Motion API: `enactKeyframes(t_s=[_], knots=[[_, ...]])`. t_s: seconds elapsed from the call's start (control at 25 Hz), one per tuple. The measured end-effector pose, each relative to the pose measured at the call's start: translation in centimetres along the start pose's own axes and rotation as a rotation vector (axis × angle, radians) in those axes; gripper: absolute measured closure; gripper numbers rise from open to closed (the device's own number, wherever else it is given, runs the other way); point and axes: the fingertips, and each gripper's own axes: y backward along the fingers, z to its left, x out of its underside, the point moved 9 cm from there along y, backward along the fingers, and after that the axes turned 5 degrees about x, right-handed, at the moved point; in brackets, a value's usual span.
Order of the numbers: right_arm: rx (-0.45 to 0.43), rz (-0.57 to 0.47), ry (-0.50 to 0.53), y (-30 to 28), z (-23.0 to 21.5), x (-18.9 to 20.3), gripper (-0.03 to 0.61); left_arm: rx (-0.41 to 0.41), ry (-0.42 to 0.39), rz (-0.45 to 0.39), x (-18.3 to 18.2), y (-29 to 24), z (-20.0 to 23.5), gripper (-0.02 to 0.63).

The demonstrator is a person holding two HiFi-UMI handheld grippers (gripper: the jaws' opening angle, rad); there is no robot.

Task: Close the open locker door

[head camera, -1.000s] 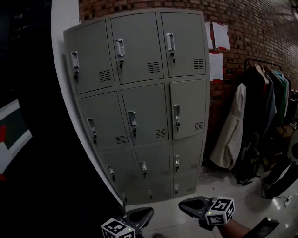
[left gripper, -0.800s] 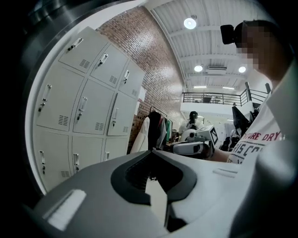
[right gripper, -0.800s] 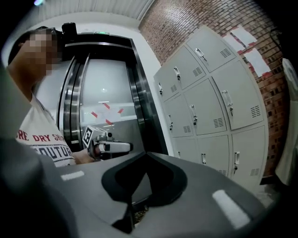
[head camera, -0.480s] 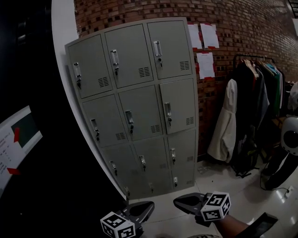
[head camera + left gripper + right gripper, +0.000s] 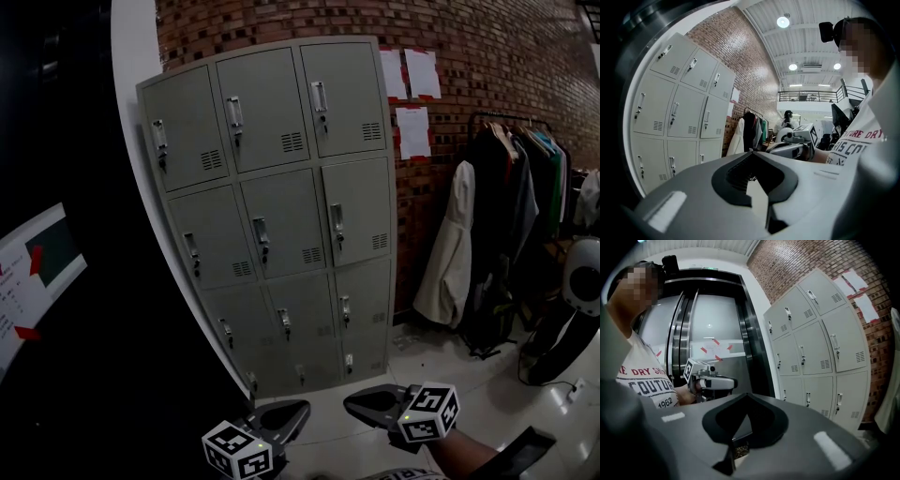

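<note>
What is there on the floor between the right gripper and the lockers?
Nothing: in the head view only bare pale floor separates the right gripper from the lockers.

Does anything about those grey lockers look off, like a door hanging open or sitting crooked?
Nothing stands out. In the head view every door of the grey lockers looks flush and shut, with the handles lined up and no gap or tilt showing. No door is seen ajar.
</note>
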Motion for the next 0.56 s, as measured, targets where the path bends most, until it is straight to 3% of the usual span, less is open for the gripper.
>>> enactKeyframes(t_s=[0.56], knots=[[-0.008,0.016,-0.004,-0.57,0.75,0.65,0.584,0.009,0.010,0.003,0.69,0.53,-0.05,0.609]])
